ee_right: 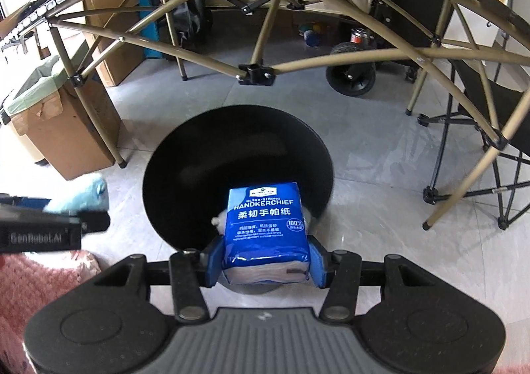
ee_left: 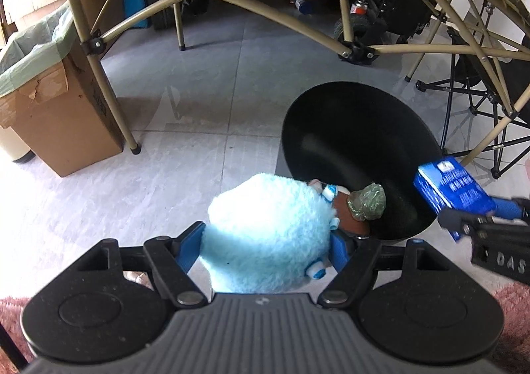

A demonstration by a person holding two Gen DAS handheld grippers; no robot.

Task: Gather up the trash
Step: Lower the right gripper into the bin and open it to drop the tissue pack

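Over the black bin [ee_right: 237, 175], right gripper [ee_right: 265, 261] squeezes the soft, light tissue pack [ee_right: 265, 228] mid-body; left gripper [ee_left: 265, 248] clamps what looks like a squashy plush toy [ee_left: 268, 235].

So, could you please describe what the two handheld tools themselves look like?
Both match: a ribbed grey body flanked by two round black housings, black linkage arms with silver pivot pins, and blue finger pads. The left tool shows white "GenRobot.AI" lettering on its side in the right wrist view; the right tool shows "DAS" in the left wrist view. No cables or sleeves are visible.
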